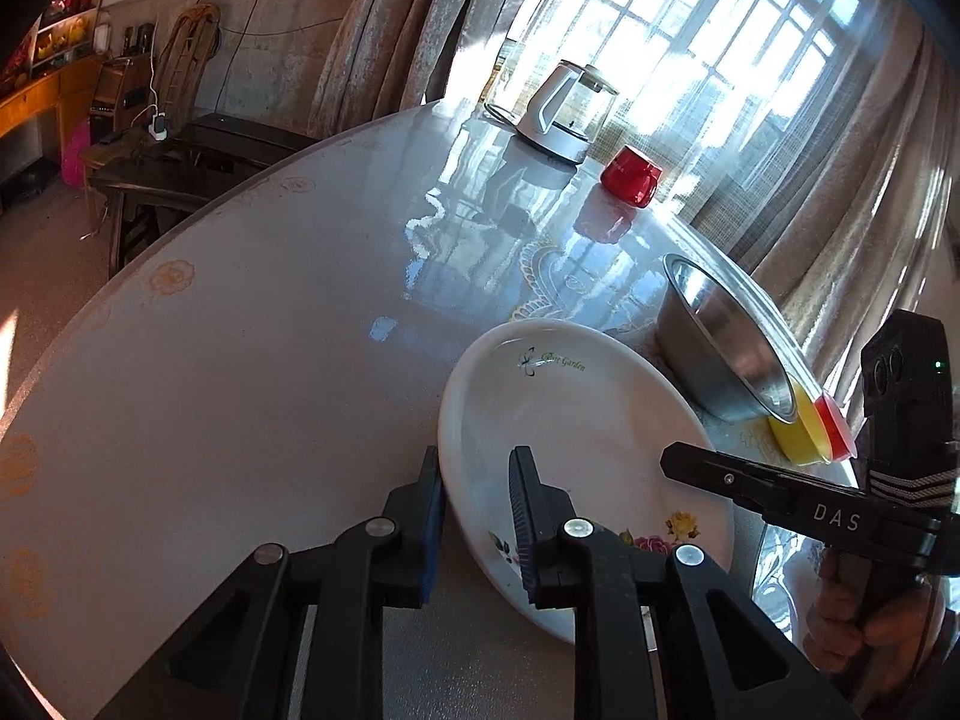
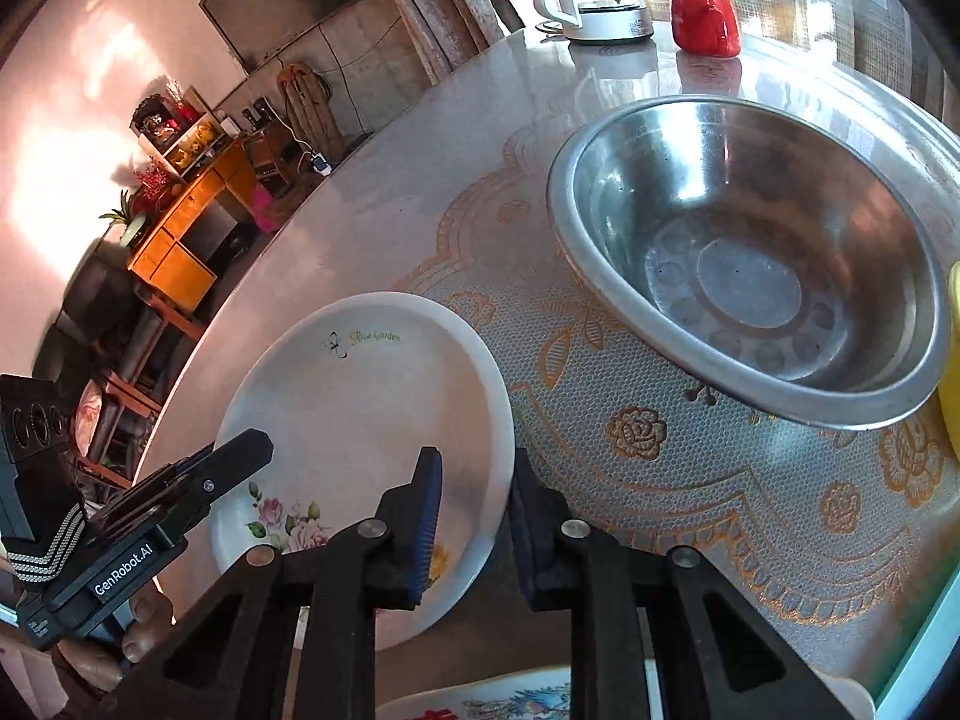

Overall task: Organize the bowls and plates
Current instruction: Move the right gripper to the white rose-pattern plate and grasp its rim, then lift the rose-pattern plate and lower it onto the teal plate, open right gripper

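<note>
A white plate [image 1: 570, 420] with a rose print lies on the round table [image 1: 240, 360]. My left gripper [image 1: 477, 480] straddles its left rim, one pad outside the edge and one on the inner face, shut on it. In the right wrist view the same white plate [image 2: 360, 396] has its right rim between the pads of my right gripper [image 2: 474, 480], also shut on it. Each gripper shows in the other's view: the right gripper [image 1: 678, 462] at the plate's far side, the left gripper [image 2: 252, 450] at its left. A steel bowl [image 2: 750, 252] stands just right of the plate.
Beside the steel bowl [image 1: 720, 348] sit a yellow dish [image 1: 798, 432] and a red dish [image 1: 837, 426]. A red cup [image 1: 630, 174] and a glass kettle [image 1: 567, 111] stand at the table's far side. Another patterned plate [image 2: 510, 699] lies under my right gripper. A lace cloth [image 2: 660, 480] covers the table's right part.
</note>
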